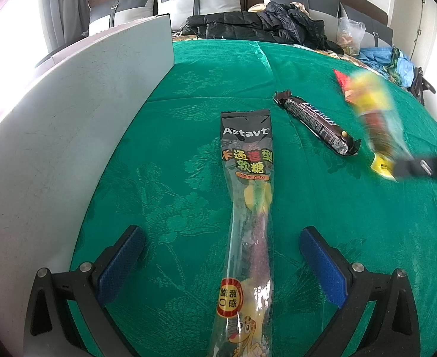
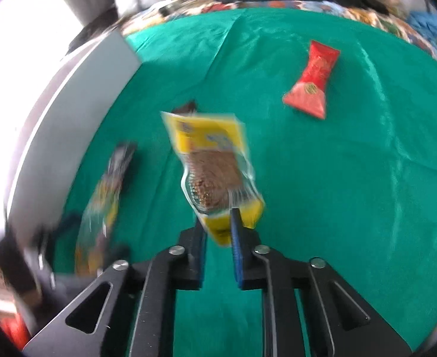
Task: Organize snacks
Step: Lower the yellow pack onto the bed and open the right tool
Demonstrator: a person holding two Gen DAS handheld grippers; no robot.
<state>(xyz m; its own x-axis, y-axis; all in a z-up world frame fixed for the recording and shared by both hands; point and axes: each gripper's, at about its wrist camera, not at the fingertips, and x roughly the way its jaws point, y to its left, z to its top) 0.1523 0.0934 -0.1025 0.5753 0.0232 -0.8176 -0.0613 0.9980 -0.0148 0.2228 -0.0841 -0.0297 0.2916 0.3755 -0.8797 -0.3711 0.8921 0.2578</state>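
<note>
A long clear gummy candy packet [image 1: 248,208] with a black top lies on the green cloth [image 1: 188,119], between the fingers of my open left gripper [image 1: 221,238]. A dark chocolate bar [image 1: 316,122] lies to its right. My right gripper [image 2: 218,223] is shut on a yellow packet of brown snack [image 2: 212,160] and holds it above the cloth; it shows blurred in the left wrist view [image 1: 373,113]. A red snack packet [image 2: 313,83] lies at the far right. The candy packet shows blurred in the right wrist view [image 2: 105,202].
A grey-white board [image 1: 70,119] stands along the left side of the cloth. Dark jackets [image 1: 263,23], a plastic bag [image 1: 350,35] and blue cloth [image 1: 391,59] lie on the bed behind.
</note>
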